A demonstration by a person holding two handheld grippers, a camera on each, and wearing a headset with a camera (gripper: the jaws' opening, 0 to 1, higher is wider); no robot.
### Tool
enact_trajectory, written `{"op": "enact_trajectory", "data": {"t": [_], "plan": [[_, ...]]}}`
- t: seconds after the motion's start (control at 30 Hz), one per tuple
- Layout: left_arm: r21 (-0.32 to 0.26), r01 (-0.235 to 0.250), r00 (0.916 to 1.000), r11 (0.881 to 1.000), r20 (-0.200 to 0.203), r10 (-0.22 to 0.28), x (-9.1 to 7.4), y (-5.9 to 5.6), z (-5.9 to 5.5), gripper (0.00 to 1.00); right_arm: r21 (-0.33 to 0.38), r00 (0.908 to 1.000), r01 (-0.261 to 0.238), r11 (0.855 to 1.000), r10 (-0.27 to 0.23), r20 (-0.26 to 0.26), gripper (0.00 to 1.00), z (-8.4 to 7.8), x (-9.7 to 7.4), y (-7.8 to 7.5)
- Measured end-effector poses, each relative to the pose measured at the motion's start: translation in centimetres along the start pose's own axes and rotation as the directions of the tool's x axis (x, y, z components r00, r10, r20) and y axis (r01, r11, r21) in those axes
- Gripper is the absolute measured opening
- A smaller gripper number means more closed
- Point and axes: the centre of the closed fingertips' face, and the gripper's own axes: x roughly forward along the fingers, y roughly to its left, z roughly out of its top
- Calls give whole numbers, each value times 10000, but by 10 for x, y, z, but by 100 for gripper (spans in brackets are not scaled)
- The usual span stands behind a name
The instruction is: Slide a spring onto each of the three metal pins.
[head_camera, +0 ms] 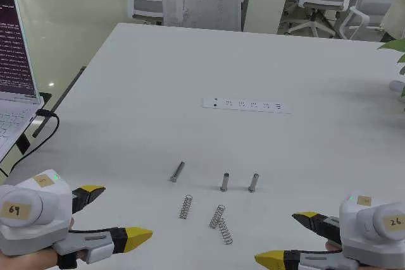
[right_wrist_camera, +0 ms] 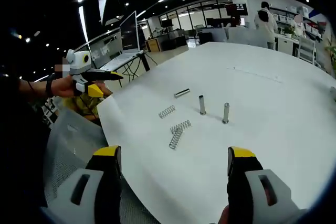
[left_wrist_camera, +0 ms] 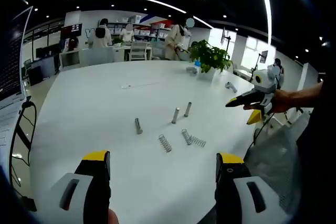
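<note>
Both grippers hang open and empty above the near edge of the white table [head_camera: 158, 80], touching nothing. The left gripper [head_camera: 117, 214] has its yellow-tipped jaws spread wide, and its own view shows bare tabletop between them. The right gripper [head_camera: 286, 238] is parted just as far, and it too has only table in its gap. Between the two, a little farther in on the table, lie the task's parts. The left pin [head_camera: 178, 171] rests on its side, while the middle pin [head_camera: 224, 182] and the right pin [head_camera: 254, 183] stand upright just beside each other. All three are bare. Nearer the person, the left spring [head_camera: 185, 207] lies alone below the fallen pin. The middle spring [head_camera: 217, 215] and the near spring [head_camera: 225, 231] lie end to end at an angle. They look to be touching, though the coils are too fine to say for sure. A white power strip [head_camera: 247, 104] lies well beyond the pins. At the left edge a laptop [head_camera: 12, 86] is cut off by the frame, and a black cable [head_camera: 38, 140] trails from it down off the table. Only a few leaves of a plant [head_camera: 395, 47] poke in at the right. The hands on the grippers are mostly cut off at the bottom of the head view. Chairs [head_camera: 202, 6] stand past the far end of the table.
</note>
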Motion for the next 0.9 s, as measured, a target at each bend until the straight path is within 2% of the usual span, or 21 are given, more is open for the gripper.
{"op": "enact_trajectory", "data": {"t": [0.4, 0.57, 0.9], "plan": [[-187, -71, 9999, 9998, 106, 73, 0, 0, 0, 78, -6, 9999, 66, 10000, -66, -118, 82, -2, 1, 0], [-193, -87, 9999, 9998, 112, 89, 0, -5, 0, 78, 34, 9999, 83, 10000, -83, -63, 81, -1, 1, -2], [-247, -337, 9991, 9991, 234, 342, -2, -1, 3, 78, -134, 9999, -44, 9999, 42, -135, 82, 1, 2, -6]]}}
